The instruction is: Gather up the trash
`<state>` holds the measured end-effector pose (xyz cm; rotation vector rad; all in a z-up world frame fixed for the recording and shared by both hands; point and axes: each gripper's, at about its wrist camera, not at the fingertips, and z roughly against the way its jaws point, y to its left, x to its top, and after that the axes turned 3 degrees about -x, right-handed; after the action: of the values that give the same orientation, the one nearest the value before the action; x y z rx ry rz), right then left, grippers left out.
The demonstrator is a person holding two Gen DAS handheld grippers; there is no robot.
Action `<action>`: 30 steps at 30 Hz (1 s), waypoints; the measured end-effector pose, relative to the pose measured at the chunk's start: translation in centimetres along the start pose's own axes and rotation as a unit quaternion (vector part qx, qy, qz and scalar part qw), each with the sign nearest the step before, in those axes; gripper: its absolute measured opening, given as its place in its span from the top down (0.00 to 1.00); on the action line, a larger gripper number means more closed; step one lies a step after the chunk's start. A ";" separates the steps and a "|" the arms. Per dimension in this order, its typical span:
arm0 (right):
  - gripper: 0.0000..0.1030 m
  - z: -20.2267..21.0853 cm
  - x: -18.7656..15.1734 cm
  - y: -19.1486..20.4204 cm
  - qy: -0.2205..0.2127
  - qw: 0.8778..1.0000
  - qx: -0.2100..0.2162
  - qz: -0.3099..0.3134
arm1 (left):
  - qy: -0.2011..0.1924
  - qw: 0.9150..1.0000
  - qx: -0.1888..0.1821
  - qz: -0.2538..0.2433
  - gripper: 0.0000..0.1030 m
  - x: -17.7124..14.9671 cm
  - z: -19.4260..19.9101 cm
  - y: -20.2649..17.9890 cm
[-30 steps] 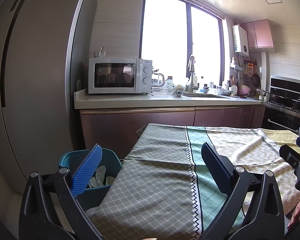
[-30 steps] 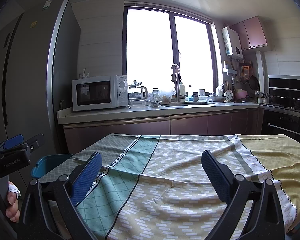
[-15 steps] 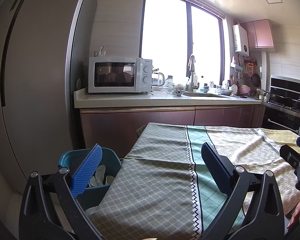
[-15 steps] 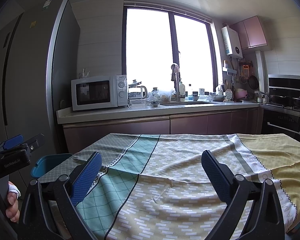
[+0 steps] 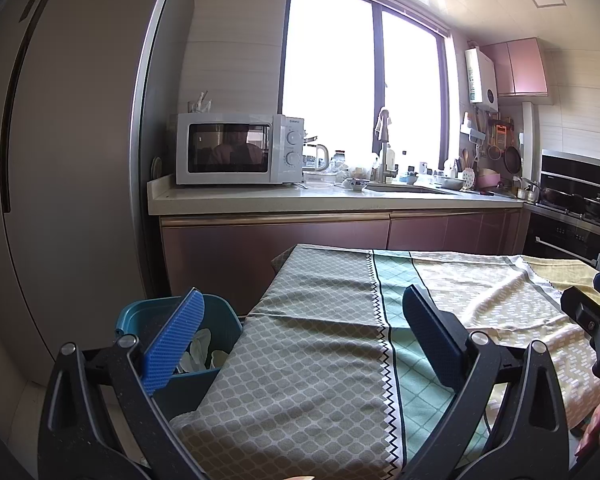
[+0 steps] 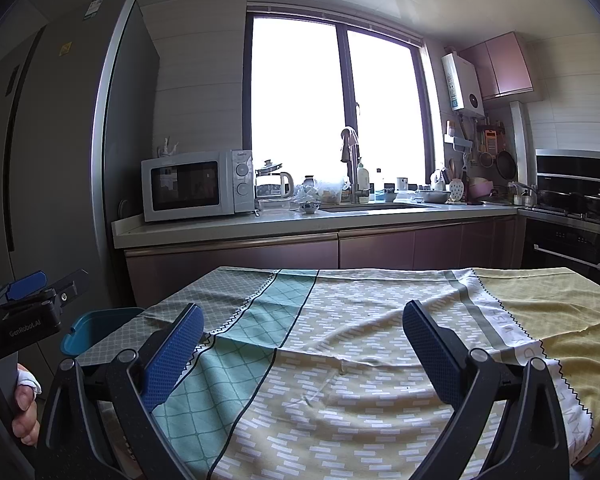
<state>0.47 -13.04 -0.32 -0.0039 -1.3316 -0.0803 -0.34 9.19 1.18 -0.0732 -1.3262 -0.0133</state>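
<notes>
A teal trash bin (image 5: 224, 320) stands on the floor at the table's left end, with white crumpled trash (image 5: 198, 350) inside; its rim also shows in the right wrist view (image 6: 96, 324). My left gripper (image 5: 300, 338) is open and empty above the table's left end, beside the bin. My right gripper (image 6: 302, 348) is open and empty above the patterned tablecloth (image 6: 360, 340). No loose trash shows on the cloth. The left gripper's body shows at the left edge of the right wrist view (image 6: 24, 312).
A tall grey fridge (image 5: 60, 160) stands left of the bin. A counter (image 5: 300, 200) with a white microwave (image 5: 236, 148), kettle and sink runs behind the table. An oven and stove (image 6: 572, 216) are at the right.
</notes>
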 end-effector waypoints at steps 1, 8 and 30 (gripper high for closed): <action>0.06 0.0 0.0 0.0 0.000 1.000 0.000 -0.001 | 0.000 1.000 0.000 0.000 0.05 0.0 0.0 0.0; 0.06 0.1 0.0 0.0 0.000 1.000 -0.001 -0.001 | 0.001 1.000 0.000 0.000 0.05 0.0 0.0 0.0; 0.06 0.1 0.0 0.1 0.000 1.000 -0.004 -0.001 | 0.002 1.000 -0.001 0.000 0.05 0.0 0.0 0.0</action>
<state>0.35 -12.91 -0.32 -0.0085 -1.3322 -0.0874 -0.35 9.19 1.21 -0.0745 -1.3218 -0.0139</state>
